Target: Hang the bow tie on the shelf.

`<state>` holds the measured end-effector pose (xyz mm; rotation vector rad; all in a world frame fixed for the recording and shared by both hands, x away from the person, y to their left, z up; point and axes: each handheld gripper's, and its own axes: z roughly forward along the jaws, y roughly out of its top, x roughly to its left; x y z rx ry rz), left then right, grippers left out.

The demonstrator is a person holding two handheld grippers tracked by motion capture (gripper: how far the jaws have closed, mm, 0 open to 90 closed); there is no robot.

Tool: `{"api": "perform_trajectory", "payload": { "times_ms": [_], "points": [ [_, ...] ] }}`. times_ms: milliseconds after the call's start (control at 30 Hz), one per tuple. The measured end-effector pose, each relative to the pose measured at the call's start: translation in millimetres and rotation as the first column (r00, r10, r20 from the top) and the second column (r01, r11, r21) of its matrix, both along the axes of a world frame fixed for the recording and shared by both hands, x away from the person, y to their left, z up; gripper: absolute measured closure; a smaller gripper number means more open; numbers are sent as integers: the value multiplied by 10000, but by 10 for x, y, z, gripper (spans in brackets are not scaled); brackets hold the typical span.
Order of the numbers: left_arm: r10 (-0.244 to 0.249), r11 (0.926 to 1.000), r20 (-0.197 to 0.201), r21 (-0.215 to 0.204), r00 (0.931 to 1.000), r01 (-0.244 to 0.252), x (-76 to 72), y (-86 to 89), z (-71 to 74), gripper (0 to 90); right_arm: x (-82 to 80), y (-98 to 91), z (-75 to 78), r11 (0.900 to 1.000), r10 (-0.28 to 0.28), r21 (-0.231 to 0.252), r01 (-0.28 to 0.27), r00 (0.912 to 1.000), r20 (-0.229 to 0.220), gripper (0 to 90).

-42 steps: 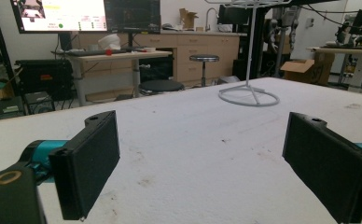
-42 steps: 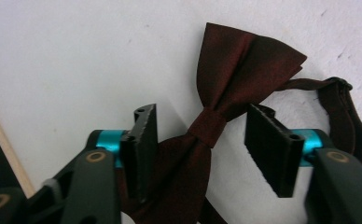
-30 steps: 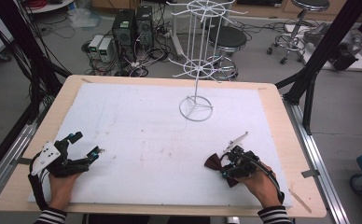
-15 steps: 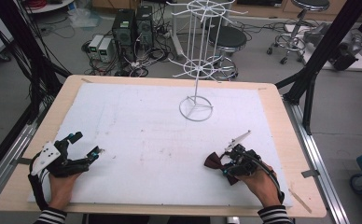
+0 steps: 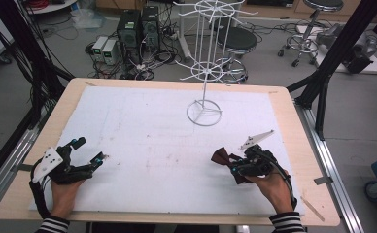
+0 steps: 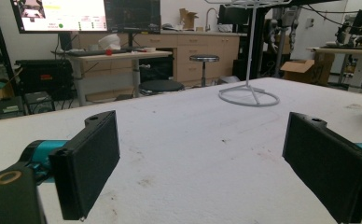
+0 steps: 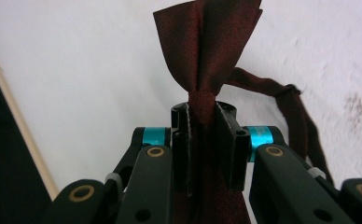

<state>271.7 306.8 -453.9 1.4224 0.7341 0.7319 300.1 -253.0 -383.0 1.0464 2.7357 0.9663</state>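
Right gripper [image 5: 235,167]: jaws clamped on the knot of a dark red bow tie [image 5: 221,156], near the table's [image 5: 283,104] right front edge; strap [image 7: 296,116] trailing beside it. Left gripper [image 5: 87,153]: jaws wide apart, nothing between them, resting at left front. White wire rack [image 5: 204,104]: standing at centre rear of the white mat [image 5: 147,136].

Grey floor [image 5: 351,116], black stools [image 5: 240,39], wooden cabinets [image 6: 202,51] behind.
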Motion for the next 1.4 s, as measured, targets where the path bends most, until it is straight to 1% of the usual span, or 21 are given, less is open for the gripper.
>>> {"api": "perform_trajectory", "payload": {
  "times_ms": [33, 167, 233, 267, 367, 433, 500, 533, 567, 633, 700, 733, 767, 867, 967, 1000, 1033, 1100, 1133, 1233, 1400],
  "points": [
    [1, 10000, -2, -2, 10000, -1, 0, 0, 1, 113, 1, -18, 40, 9994, -66, 338, 58, 9997, 234, 778],
    [1, 10000, -1, -3, 10000, -1, 0, 0, 1, 112, 4, -43, 127, 9956, -305, 909, 234, 9966, 770, 778],
    [0, 10000, -1, -6, 10000, 0, 0, 0, 0, 113, 5, -48, 143, 9946, -343, 1008, 252, 9954, 897, 778],
    [-3, 10000, -8, 4, 10000, 3, 0, 1, 1, 113, 6, -62, 185, 9901, -541, 1347, 390, 9925, 1100, 778],
    [-22, 10000, -14, 19, 10000, 22, 0, 2, 1, 113, 7, -70, 228, 9855, -749, 1614, 526, 9880, 1354, 778],
    [-21, 10000, -13, 19, 10000, 21, 0, 2, 1, 112, 11, -87, 276, 9780, -983, 1984, 648, 9816, 1636, 778],
    [-12, 10000, -15, 17, 10000, 12, -1, 1, 1, 113, 12, -105, 340, 9683, -1425, 2317, 932, 9681, 2062, 778],
    [-18, 10000, -4, 8, 10000, 18, 0, 2, 0, 113, 12, -105, 340, 9683, -1425, 2317, 932, 9681, 2062, 778],
    [-9, 10000, -10, -4, 10000, 9, 0, 2, 1, 112, 17, -122, 380, 9604, -1707, 2563, 1093, 9578, 2314, 778],
    [-9, 10000, -3, 9, 10000, 9, 0, 1, 0, 113, 17, -131, 399, 9557, -1843, 2696, 1177, 9539, 2368, 778],
    [-14, 10000, -15, 5, 10000, 14, 0, 2, 1, 113, 32, -162, 454, 9399, -2272, 3118, 1392, 9366, 2668, 778],
    [-16, 10000, -15, 7, 10000, 16, 0, 2, 1, 113, 32, -162, 454, 9399, -2272, 3118, 1392, 9366, 2668, 778],
    [-18, 10000, -4, 0, 10000, 18, 0, 1, 1, 113, 38, -179, 489, 9284, -2578, 3358, 1593, 9268, 2732, 777],
    [-19, 10000, -3, 8, 10000, 19, 0, 1, 1, 113, 65, -208, 544, 9129, -2964, 3671, 1787, 9083, 2950, 778],
    [-18, 10000, -3, 4, 10000, 18, 0, 1, 1, 113, 79, -221, 584, 9040, -3220, 3789, 1978, 8981, 2995, 778],
    [-18, 10000, -3, 6, 10000, 18, 0, 2, 0, 113, 108, -235, 623, 8981, -3386, 3901, 2029, 8852, 3191, 777],
    [-11, 10000, -9, -1, 10000, 11, 0, 1, 1, 113, 108, -235, 623, 8981, -3386, 3901, 2029, 8852, 3191, 777],
    [-16, 10000, -5, 3, 10000, 16, 0, 1, 1, 113, 135, -241, 673, 8913, -3611, 3980, 2172, 8709, 3334, 778],
    [-10, 10000, -6, -4, 10000, 10, 0, 1, 1, 113, 135, -241, 673, 8913, -3611, 3980, 2172, 8709, 3334, 778],
    [0, 10000, -22, -8, 10000, 0, -1, 1, 1, 113, 181, -247, 744, 8872, -3816, 3984, 2327, 8555, 3500, 777],
    [-10, 10000, -22, -11, 10000, 10, 0, 2, 1, 113, 231, -233, 810, 8881, -3882, 3941, 2367, 8452, 3673, 778]
  ]
}}
